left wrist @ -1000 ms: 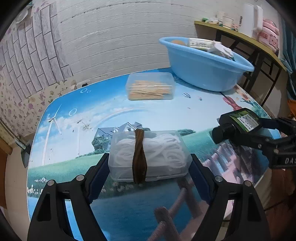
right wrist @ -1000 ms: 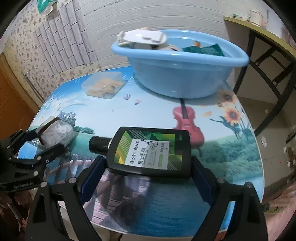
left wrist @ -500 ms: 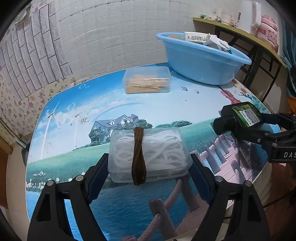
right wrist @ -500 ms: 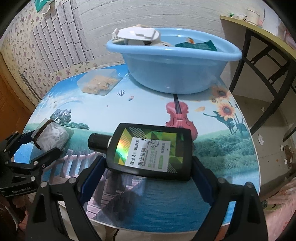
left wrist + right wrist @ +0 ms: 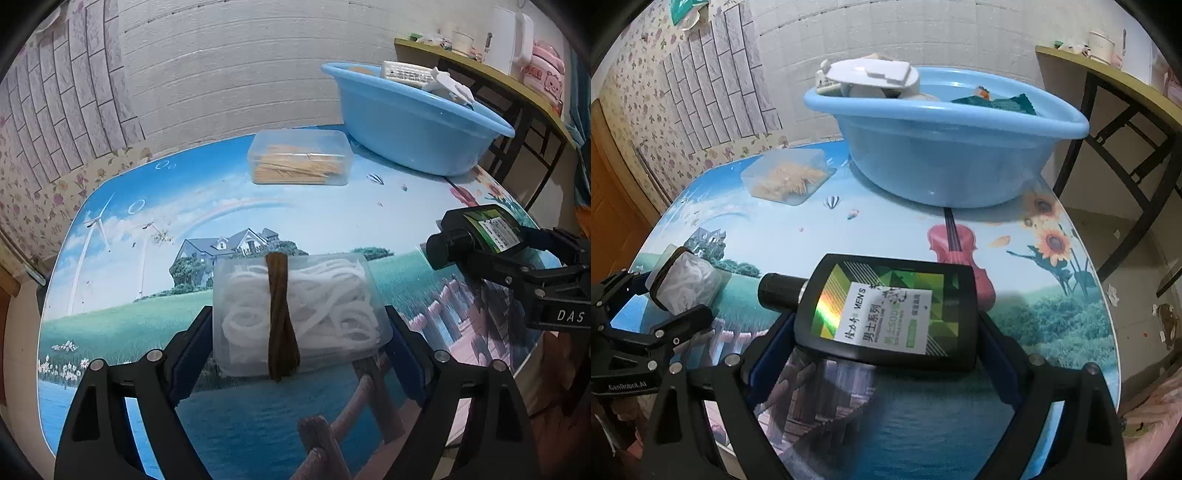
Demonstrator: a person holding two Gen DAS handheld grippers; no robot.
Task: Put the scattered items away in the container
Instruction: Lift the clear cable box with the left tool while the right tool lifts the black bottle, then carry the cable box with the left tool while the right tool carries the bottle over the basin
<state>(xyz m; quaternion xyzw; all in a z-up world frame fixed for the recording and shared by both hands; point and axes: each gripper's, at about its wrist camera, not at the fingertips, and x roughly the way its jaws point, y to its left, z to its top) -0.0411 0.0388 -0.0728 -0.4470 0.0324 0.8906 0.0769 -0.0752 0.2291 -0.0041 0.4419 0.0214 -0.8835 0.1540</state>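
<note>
Over the table's (image 5: 155, 206) near edge, the left gripper (image 5: 301, 332) clamps a clear box of white cord (image 5: 299, 314) between both fingers, lifted off the surface. To its right, the right gripper (image 5: 886, 332) pinches a black bottle (image 5: 886, 310), cap pointing left. A toothpick box (image 5: 300, 157) lies toward the far edge, the filled blue basin (image 5: 945, 147) at the far right corner.

My right gripper (image 5: 886, 332) clamps a black bottle (image 5: 886, 310) above the table (image 5: 1052, 325). Blue basin (image 5: 945, 162) sits beyond, already holding items.
</note>
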